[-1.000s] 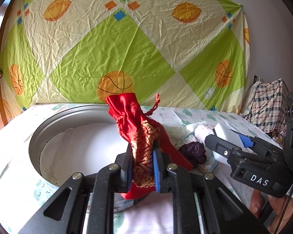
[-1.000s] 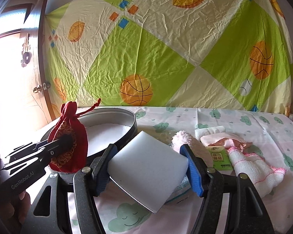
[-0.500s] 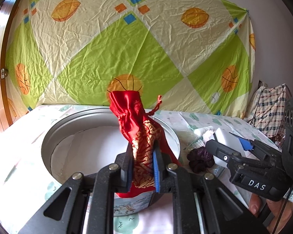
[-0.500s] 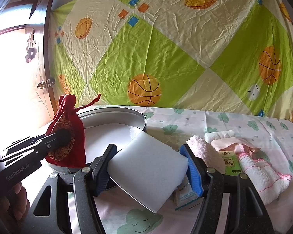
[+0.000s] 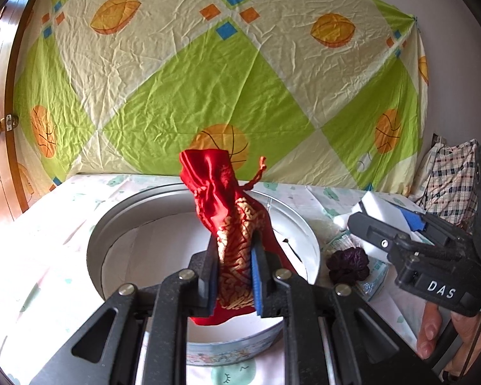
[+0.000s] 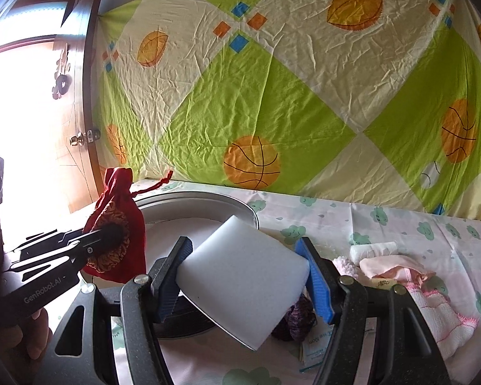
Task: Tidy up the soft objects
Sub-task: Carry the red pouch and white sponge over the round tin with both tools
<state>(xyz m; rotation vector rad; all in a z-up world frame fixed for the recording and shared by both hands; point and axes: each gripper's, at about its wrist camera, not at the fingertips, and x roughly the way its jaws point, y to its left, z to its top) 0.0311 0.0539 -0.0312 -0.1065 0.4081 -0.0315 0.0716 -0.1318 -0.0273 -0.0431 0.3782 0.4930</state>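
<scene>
My left gripper [image 5: 235, 272] is shut on a red drawstring pouch [image 5: 227, 218] with gold embroidery, held upright above the near rim of a round metal tin [image 5: 112, 224]. In the right wrist view the same pouch [image 6: 118, 231] hangs at the left over the tin [image 6: 208, 200]. My right gripper [image 6: 245, 276] is shut on a white sponge block [image 6: 240, 276], tilted, above the tin's right edge. That sponge [image 5: 378, 205] and the right gripper [image 5: 388, 218] show at the right of the left wrist view.
A dark purple scrunchie [image 5: 348, 264] lies on the cloud-print sheet right of the tin, on a packet [image 6: 314, 343]. Pink and white cloths [image 6: 433, 308], a fluffy white item [image 6: 344, 264] and a rolled white cloth [image 6: 373, 250] lie further right. A checked bag [image 5: 449, 179] stands at the far right.
Both grippers have moved forward and a little upward toward the tin, each keeping its load. The tin now sits nearer and more centred under the pouch; the scrunchie shows beneath the sponge.
</scene>
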